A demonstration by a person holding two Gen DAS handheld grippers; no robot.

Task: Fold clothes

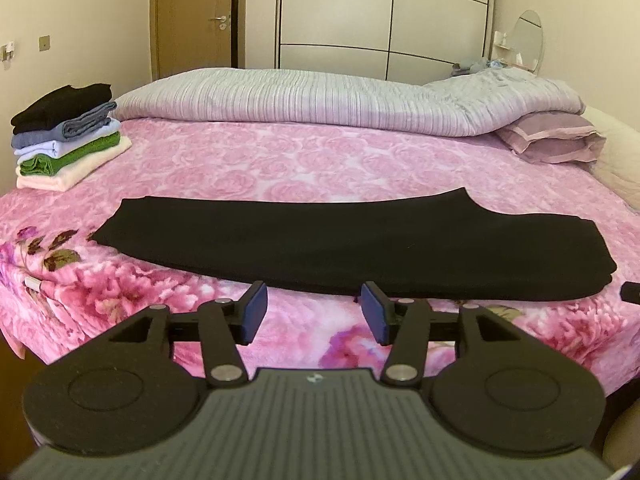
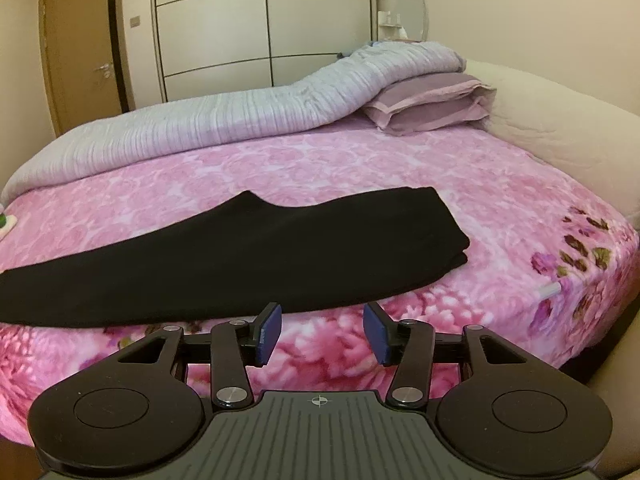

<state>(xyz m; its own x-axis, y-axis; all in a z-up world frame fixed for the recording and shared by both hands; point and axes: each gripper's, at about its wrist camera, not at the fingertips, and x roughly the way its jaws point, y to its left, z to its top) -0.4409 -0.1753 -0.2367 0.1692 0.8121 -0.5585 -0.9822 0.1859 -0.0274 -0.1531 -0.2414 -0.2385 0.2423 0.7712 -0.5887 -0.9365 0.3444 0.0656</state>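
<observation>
A black garment (image 1: 256,240) lies folded into a long flat strip across the near part of the pink floral bed (image 1: 304,168). It also shows in the right wrist view (image 2: 224,256), where its right end is doubled over. My left gripper (image 1: 314,312) is open and empty, just short of the garment's near edge. My right gripper (image 2: 322,332) is open and empty, just short of the near edge toward the garment's right end. A stack of folded clothes (image 1: 64,136) sits at the bed's far left corner.
A rolled lilac quilt (image 1: 320,100) lies along the far side of the bed (image 2: 360,168). A purple pillow (image 1: 552,140) rests at the far right. A wardrobe (image 1: 384,16) and a door (image 1: 192,16) stand behind. A padded headboard (image 2: 560,120) curves at the right.
</observation>
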